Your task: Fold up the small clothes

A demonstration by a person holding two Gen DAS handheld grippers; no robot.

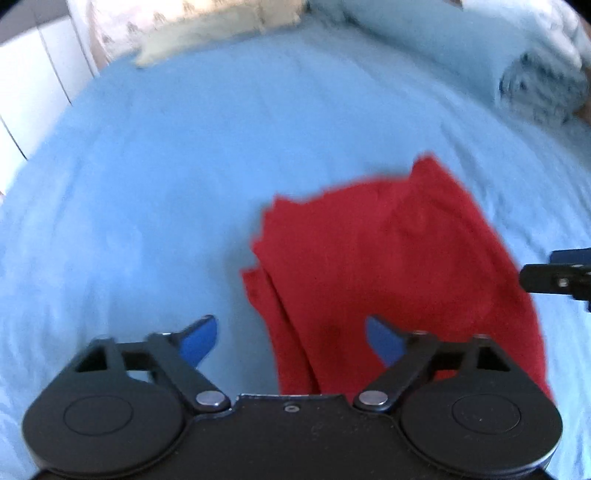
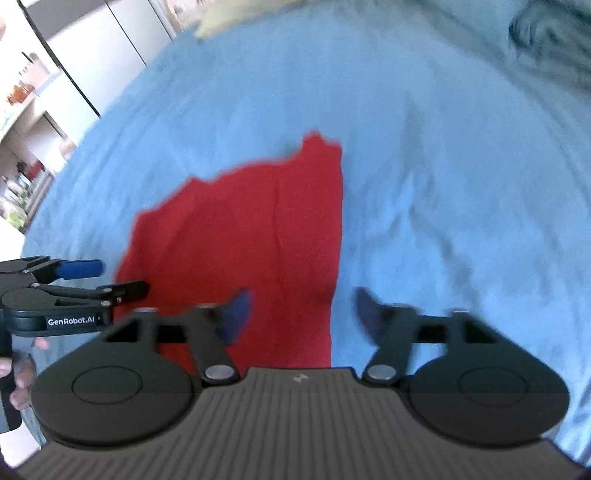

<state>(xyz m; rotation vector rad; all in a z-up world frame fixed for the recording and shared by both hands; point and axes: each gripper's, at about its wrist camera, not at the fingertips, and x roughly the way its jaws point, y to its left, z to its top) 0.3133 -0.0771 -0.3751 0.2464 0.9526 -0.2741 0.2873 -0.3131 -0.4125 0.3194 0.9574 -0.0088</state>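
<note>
A red garment (image 1: 388,266) lies flat and partly folded on a light blue bed sheet (image 1: 184,166); it also shows in the right wrist view (image 2: 251,240). My left gripper (image 1: 291,339) is open and empty, above the garment's near left edge, and shows from the side in the right wrist view (image 2: 110,280). My right gripper (image 2: 303,314) is open and empty, above the garment's near right edge. Its tip shows at the right edge of the left wrist view (image 1: 554,273). Both views are blurred.
A beige cloth (image 1: 221,29) lies at the far edge of the bed. A grey patterned bundle (image 1: 539,92) sits at the far right. White cupboards (image 2: 92,55) and shelves (image 2: 22,110) stand to the left of the bed.
</note>
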